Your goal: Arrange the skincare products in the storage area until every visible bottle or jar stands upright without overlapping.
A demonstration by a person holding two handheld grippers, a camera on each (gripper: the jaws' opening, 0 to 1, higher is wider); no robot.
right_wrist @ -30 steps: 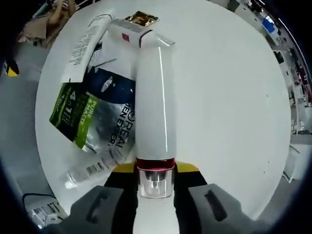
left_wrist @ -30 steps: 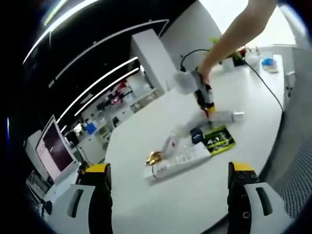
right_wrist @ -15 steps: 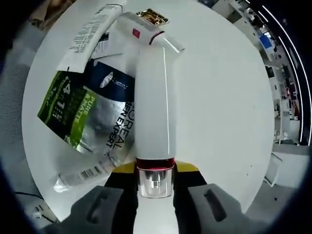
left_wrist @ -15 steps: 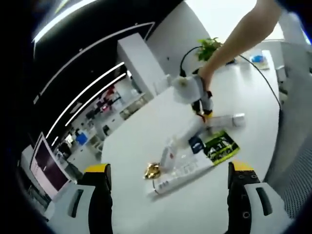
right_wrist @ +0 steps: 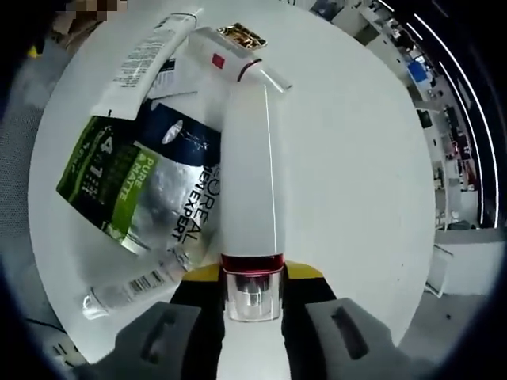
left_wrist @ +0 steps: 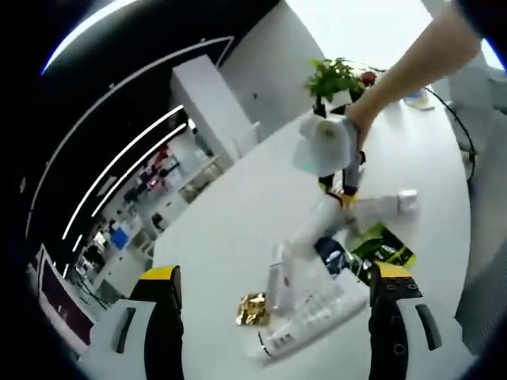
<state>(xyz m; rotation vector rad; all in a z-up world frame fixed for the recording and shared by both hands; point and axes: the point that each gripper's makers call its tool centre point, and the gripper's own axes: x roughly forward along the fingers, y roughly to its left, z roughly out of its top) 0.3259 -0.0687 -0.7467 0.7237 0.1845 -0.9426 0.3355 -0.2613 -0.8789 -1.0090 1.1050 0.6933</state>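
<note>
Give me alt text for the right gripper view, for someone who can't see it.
The right gripper is shut on a tall white bottle at its red-banded neck, the bottle pointing away over a white table. To its left lie a green and silver sachet, a white tube, a clear tube and a small gold item.

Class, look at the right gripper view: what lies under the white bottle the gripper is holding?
Under the white bottle lie a silver-and-green sachet and a white tube. The bottle covers the sachet's right edge, so its full print is hidden.
</note>
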